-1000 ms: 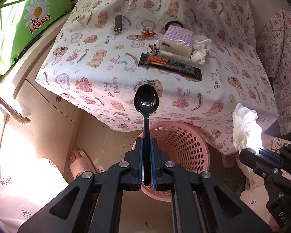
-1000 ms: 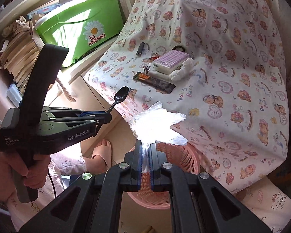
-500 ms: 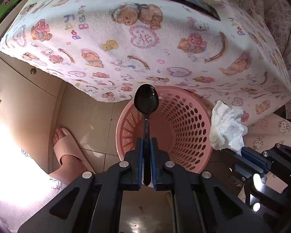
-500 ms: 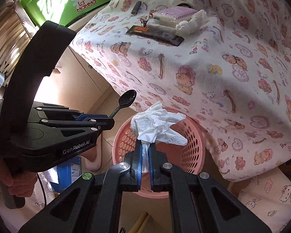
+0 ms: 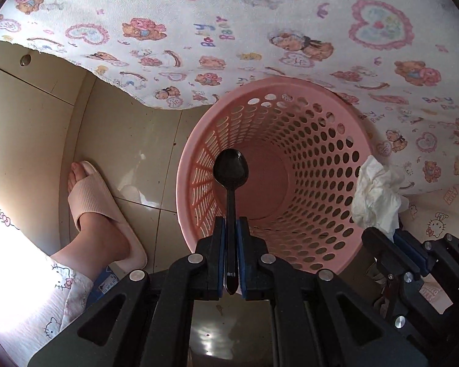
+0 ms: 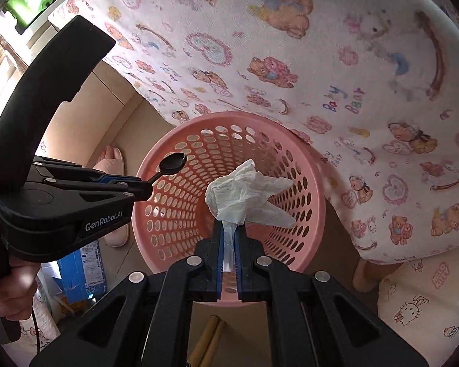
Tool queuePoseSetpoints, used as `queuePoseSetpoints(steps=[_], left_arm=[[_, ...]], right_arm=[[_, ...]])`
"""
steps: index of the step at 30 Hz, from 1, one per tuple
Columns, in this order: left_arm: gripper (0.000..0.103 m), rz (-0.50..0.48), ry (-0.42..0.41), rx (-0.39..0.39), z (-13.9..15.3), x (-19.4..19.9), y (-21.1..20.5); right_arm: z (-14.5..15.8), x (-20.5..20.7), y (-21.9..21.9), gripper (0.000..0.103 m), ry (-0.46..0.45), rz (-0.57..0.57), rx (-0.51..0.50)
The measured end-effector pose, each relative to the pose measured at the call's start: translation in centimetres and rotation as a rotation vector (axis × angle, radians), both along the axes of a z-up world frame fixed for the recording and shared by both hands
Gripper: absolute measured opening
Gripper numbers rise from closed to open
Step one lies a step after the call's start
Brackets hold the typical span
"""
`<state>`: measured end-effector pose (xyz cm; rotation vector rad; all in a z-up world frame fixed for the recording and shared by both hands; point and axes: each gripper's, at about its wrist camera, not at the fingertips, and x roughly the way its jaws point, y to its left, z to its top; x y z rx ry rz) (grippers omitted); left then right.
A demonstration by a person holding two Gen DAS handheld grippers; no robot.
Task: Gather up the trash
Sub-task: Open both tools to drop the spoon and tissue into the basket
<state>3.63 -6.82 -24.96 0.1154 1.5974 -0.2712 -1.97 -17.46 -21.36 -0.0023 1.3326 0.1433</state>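
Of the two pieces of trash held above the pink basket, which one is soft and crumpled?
The white tissue in the right gripper; the black spoon in the left gripper is rigid and smooth.

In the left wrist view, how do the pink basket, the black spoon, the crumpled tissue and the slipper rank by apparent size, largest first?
1. Pink basket, clearly the largest.
2. Slipper.
3. Crumpled tissue and black spoon: unsure. The spoon is longer but thin, and both sit nearer the camera than the slipper.

Basket (image 5: 336, 140) mouth open; tablecloth (image 5: 260, 30) overhangs rim.
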Motion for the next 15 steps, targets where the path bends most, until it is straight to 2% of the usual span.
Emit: queuePoseSetpoints(steps=[3,4,5,6,7,9,11,15], left_arm=[[0.007,0.017,0.011,-0.022,-0.1,0.0,0.2],[0.011,0.016,0.007,-0.019,-0.1,-0.1,0.3],[0.018,0.014,0.003,-0.004,-0.1,0.0,0.3],[0.034,0.012,-0.004,0.009,-0.1,0.0,0.5],[0.038,0.010,-0.011,0.019,-0.1,0.0,0.5],[0.038,0.005,-0.017,0.038,-0.1,0.0,0.7],[0.043,0.011,-0.020,0.045,0.1,0.0,0.8],[0.046,0.020,-0.033,0.047,0.9,0.2,1.1]], right_arm=[[-0.6,0.1,-0.1,0.006,0.001,-0.008,-0.009],[-0.6,0.1,-0.1,0.007,0.005,-0.011,-0.007],[-0.6,0.2,-0.1,0.008,0.005,-0.011,-0.006],[-0.6,0.1,0.0,0.010,0.002,-0.011,-0.009],[-0.6,0.1,0.0,0.011,-0.002,-0.009,-0.015],[-0.6,0.1,0.0,0.026,-0.004,-0.013,-0.026],[-0.6,0.1,-0.1,0.037,-0.003,-0.023,-0.029],[-0.5,0.1,-0.4,0.044,-0.004,-0.034,-0.033]])
